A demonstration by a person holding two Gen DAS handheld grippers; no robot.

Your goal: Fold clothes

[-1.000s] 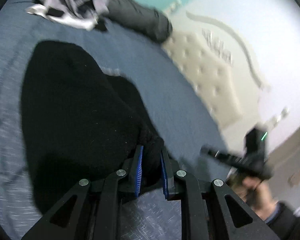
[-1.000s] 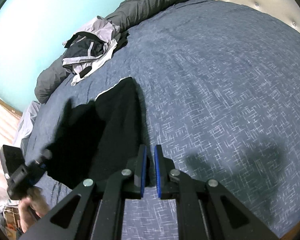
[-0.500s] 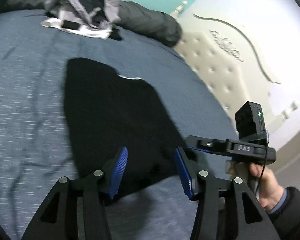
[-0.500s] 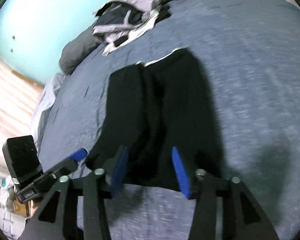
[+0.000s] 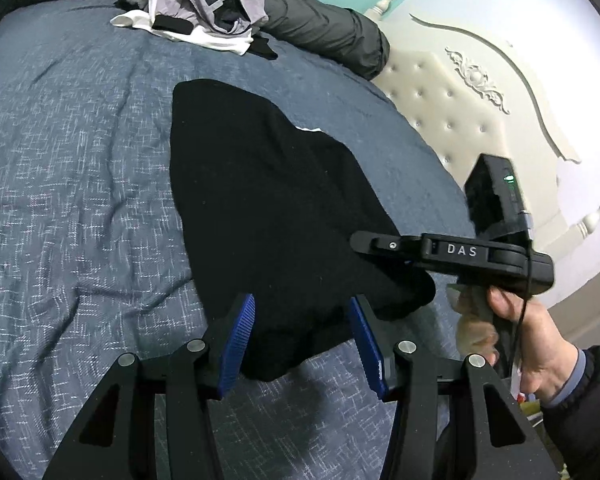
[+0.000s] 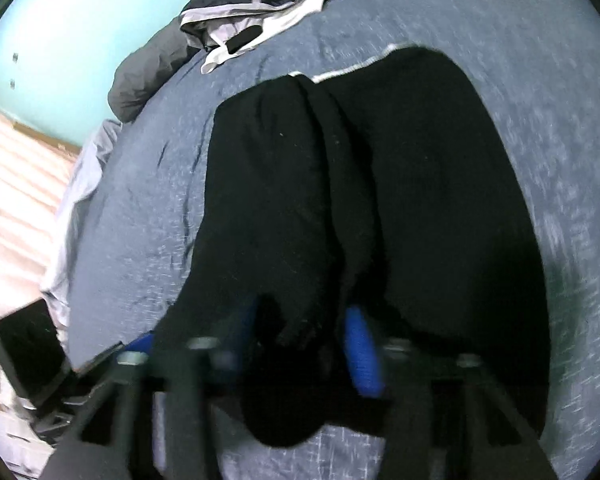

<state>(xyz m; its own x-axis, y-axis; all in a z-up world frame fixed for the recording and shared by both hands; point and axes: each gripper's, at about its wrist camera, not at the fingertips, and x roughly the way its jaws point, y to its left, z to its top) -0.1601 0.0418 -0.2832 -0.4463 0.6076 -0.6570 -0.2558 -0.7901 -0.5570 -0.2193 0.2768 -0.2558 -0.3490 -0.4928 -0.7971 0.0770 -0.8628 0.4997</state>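
Both grippers are hovering with fingers spread, gripping nothing: the left gripper point(image 5: 302, 340) is hanging over the near edge of the black garment point(image 5: 268, 208), and the right gripper point(image 6: 304, 340), blurred, is doing likewise. That garment is lying folded lengthwise on the blue bed point(image 5: 72, 168), well apart from the clothes pile point(image 5: 196, 4).
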